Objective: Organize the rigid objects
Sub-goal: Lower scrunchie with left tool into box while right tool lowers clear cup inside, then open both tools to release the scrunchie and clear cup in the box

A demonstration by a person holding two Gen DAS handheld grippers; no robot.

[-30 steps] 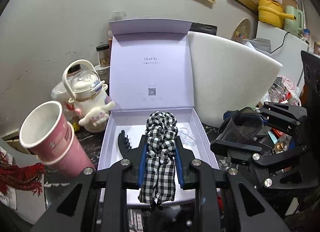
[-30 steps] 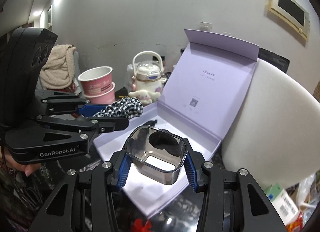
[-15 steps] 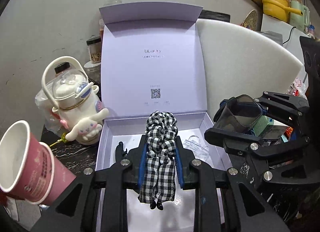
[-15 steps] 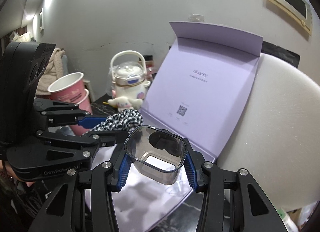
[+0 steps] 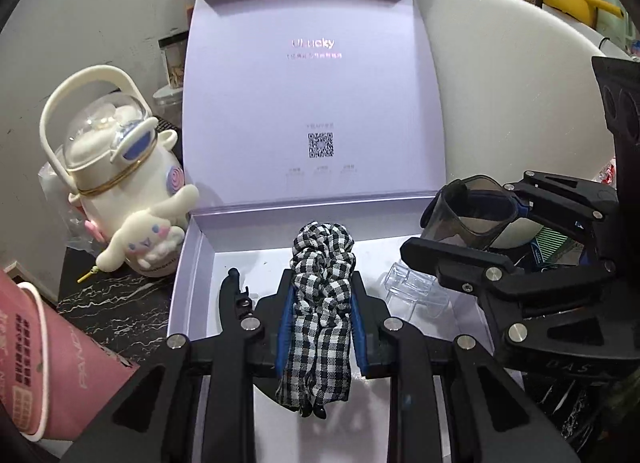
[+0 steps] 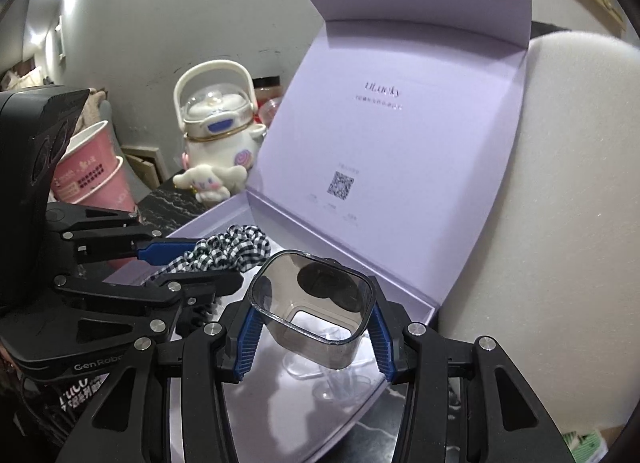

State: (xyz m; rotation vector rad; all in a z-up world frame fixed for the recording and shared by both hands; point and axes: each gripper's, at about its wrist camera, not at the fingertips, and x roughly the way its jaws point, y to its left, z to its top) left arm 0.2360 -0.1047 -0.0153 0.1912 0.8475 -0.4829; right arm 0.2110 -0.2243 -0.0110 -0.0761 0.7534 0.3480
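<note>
So far, both my grippers are loaded and poised over the open lilac cardboard gift box [image 5: 192,247], with nothing released yet. My left gripper [image 5: 322,303] has its jaws clamped on a black-and-white gingham fabric hair scrunchie [image 5: 320,303], held above the middle of the box floor. My right gripper [image 6: 314,327] is closed on a smoky translucent square plastic cup [image 6: 316,303], gripped by its two side walls, mouth tilted toward the camera, hovering over the box's right-hand end.

Two things already lie inside: a black toothed hair claw [image 5: 230,295] near the left wall and a clear plastic clip-like piece [image 5: 412,291] toward the right. I judge the job partly done, since my two items are not yet set down.

The clear piece sits almost under the cup, so I would lower beside it, not onto it. The upright lid [image 5: 312,103] stands close behind. Outside the box, a white cartoon-dog kettle-shaped bottle [image 5: 120,183] and stacked pink paper cups [image 5: 48,351] crowd the left, and a white foam panel [image 6: 568,223] leans on the right.
</note>
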